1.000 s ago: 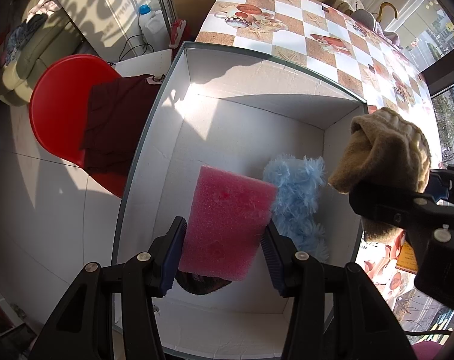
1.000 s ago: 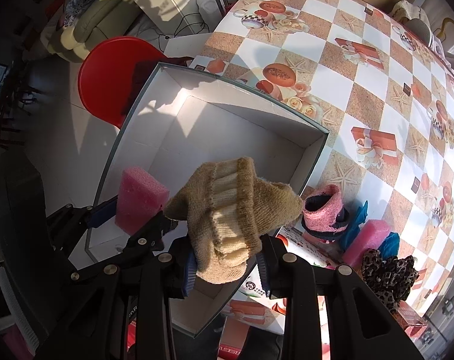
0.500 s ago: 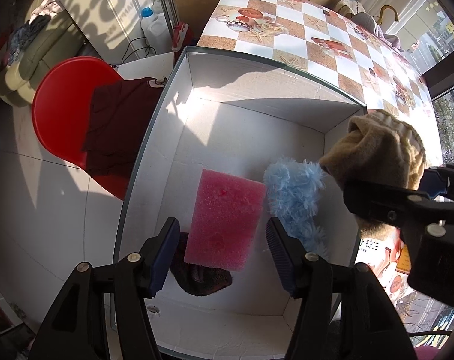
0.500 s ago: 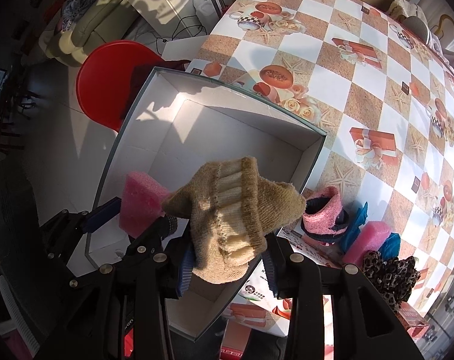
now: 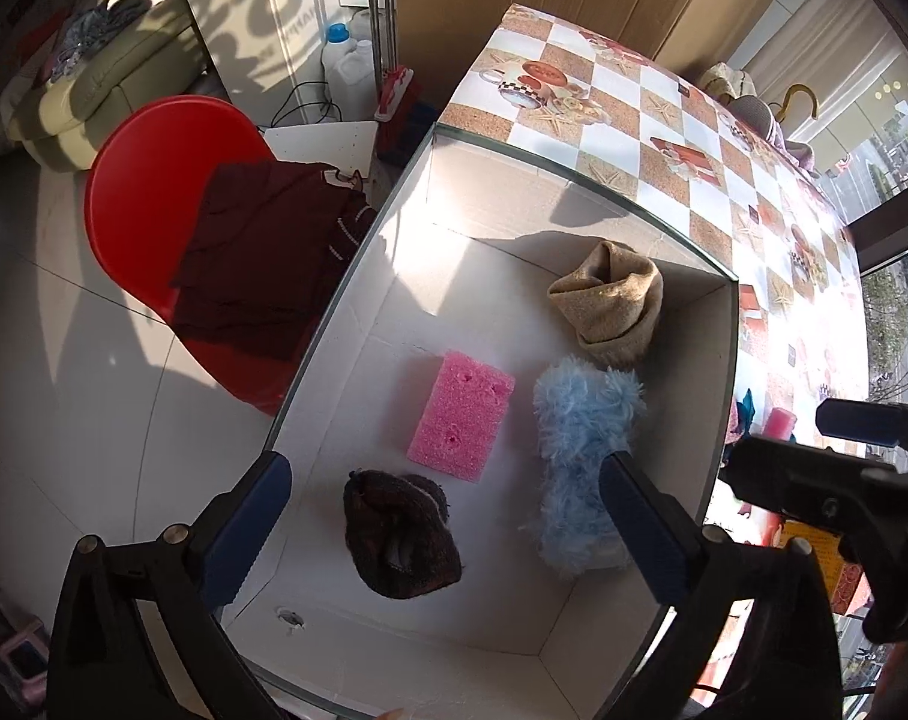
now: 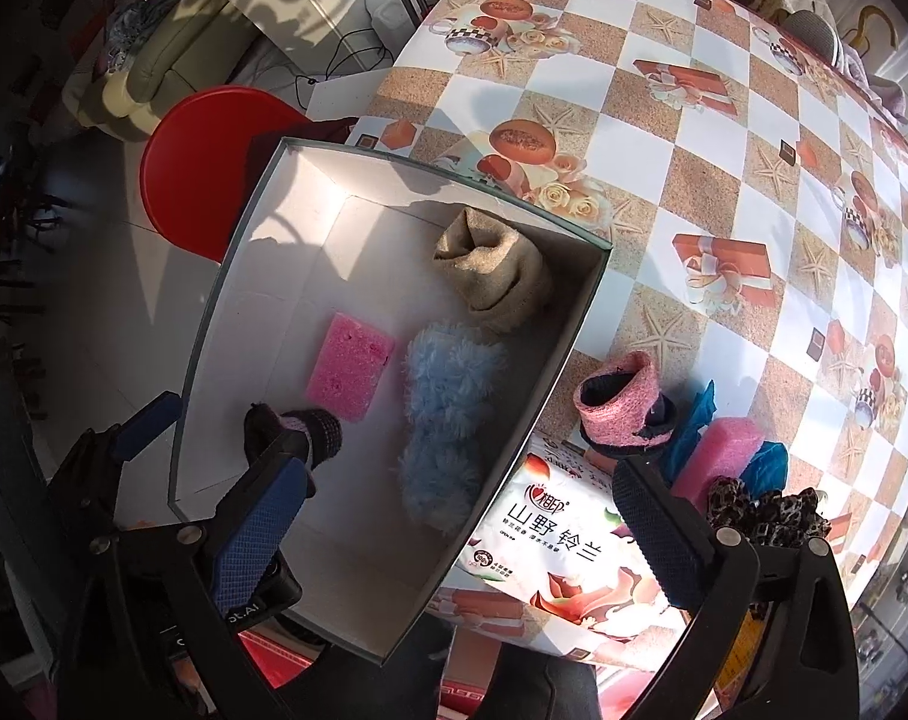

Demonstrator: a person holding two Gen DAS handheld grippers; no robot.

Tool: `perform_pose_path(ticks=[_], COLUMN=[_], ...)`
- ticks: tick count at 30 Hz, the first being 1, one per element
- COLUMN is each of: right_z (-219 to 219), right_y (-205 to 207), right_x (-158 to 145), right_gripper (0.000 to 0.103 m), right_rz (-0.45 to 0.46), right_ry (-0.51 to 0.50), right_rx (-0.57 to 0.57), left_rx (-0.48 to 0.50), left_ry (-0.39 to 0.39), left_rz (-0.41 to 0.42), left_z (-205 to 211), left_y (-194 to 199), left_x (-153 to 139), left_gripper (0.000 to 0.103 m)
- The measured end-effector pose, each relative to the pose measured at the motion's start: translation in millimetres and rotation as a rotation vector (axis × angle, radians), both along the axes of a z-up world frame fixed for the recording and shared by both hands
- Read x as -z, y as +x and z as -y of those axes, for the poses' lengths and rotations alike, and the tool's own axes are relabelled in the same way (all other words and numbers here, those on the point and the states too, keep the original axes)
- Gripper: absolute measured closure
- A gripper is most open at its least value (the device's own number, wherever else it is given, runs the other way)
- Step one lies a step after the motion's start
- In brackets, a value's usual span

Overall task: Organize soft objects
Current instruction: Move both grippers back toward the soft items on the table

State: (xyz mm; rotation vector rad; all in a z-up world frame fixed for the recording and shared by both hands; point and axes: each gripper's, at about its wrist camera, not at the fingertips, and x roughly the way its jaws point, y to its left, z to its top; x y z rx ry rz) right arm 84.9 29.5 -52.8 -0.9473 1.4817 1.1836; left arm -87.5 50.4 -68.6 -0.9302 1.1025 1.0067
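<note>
A white box (image 5: pixel 393 312) (image 6: pixel 580 324) holds a pink sponge (image 5: pixel 461 415) (image 6: pixel 349 365), a fluffy blue item (image 5: pixel 580 456) (image 6: pixel 447 426), a tan knit hat (image 5: pixel 611 305) (image 6: pixel 496 270) and a dark brown knit piece (image 5: pixel 399 540) (image 6: pixel 309 429). My left gripper (image 5: pixel 441 534) is open and empty above the box's near end. My right gripper (image 6: pixel 454 540) is open and empty over the box's right wall. On the table to the right lie a pink knit sock (image 6: pixel 622 402), a second pink sponge (image 6: pixel 718 456), blue cloth (image 6: pixel 766 462) and a leopard-print item (image 6: pixel 766 510).
The box stands at the edge of a checkered tablecloth (image 6: pixel 724 138). A printed tissue pack (image 6: pixel 550 546) lies beside the box. A red chair (image 5: pixel 153 180) with dark red cloth (image 5: pixel 261 264) stands left of the box on the tiled floor.
My left gripper opened and dropped the pink sponge into the box. My right gripper opened and the tan hat now lies at the box's far end. Both grippers drew back.
</note>
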Motion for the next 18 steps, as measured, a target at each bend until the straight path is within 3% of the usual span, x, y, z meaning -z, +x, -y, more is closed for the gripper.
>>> perform_pose_path(ticks=[5,11,18], right_z=[9.5,25.6,70.4], right_y=[16.9,53.8,135.4], right_x=[-3.8,-24.5,-50.5], right_gripper=[0.0,0.0,0.0], right_rz=[-0.029,-0.067,-0.118], right_ry=[-0.013,0.012,0.046], right_rx=[0.059,0.152,0.403], left_rx=[0.01,0.095,0.235], left_ry=[0.016,0.029,0.064], left_rz=[0.057,0.084,0.066], left_z=[1.5,7.0,12.8], left_y=[0.7,21.5,63.2], left_x=[-11.5,-31.8,-52.1], left_gripper=[0.0,0.0,0.0])
